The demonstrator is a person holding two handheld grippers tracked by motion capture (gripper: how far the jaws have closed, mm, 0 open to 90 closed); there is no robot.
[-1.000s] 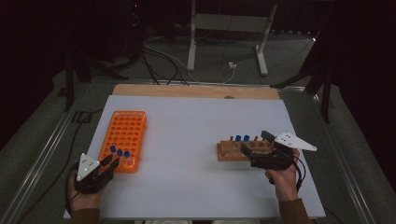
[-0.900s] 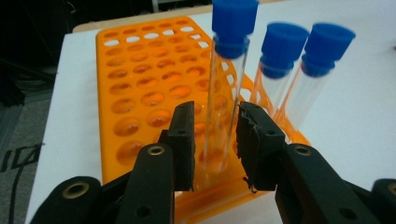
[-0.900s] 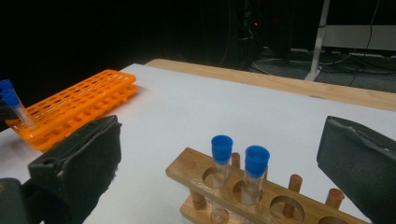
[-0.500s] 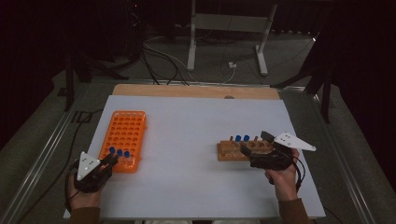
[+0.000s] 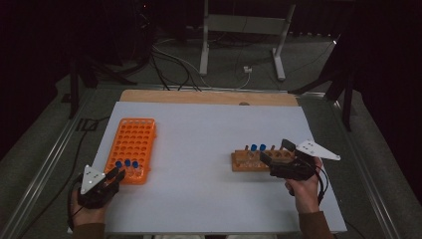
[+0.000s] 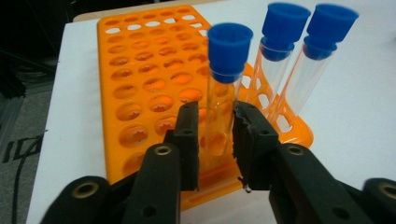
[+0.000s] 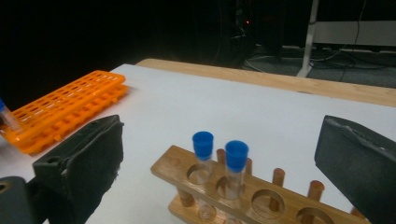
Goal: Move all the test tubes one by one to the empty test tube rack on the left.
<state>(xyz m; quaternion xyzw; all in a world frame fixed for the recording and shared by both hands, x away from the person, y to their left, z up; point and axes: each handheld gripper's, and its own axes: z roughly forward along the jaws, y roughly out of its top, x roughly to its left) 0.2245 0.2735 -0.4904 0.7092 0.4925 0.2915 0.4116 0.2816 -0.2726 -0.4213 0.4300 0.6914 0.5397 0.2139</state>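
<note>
While the white bench (image 5: 209, 149) takes up most of the lower half of the high view, the work sits at its two lower corners. At lower left lies the orange rack (image 5: 132, 148), flat, its many holes mostly bare, with three blue-capped tubes standing in the row nearest the person. At lower right of centre stands the smaller wooden rack (image 5: 259, 160), holding two blue-capped tubes (image 7: 203, 161) upright in its left-hand holes; the holes to their right are free, which I take to be where more tubes are meant to go.

The left gripper (image 5: 115, 175) rests at the near end of the orange rack. In the left gripper view its black jaws stand on either side of the nearest tube (image 6: 224, 93), around the clear glass below the cap, close to it but with a sliver of gap on each side, so released rather than clenched. Coming in low on the glass looks like a way to lift the tube straight up out of its hole without knocking its two neighbours (image 6: 299, 70) at upper right.

The right gripper (image 5: 274, 157) hovers at the wooden rack's right end, jaws spread wide and grasping nothing; its own view shows the pads (image 7: 84, 158) flanking the rack, perhaps to steady it.
</note>
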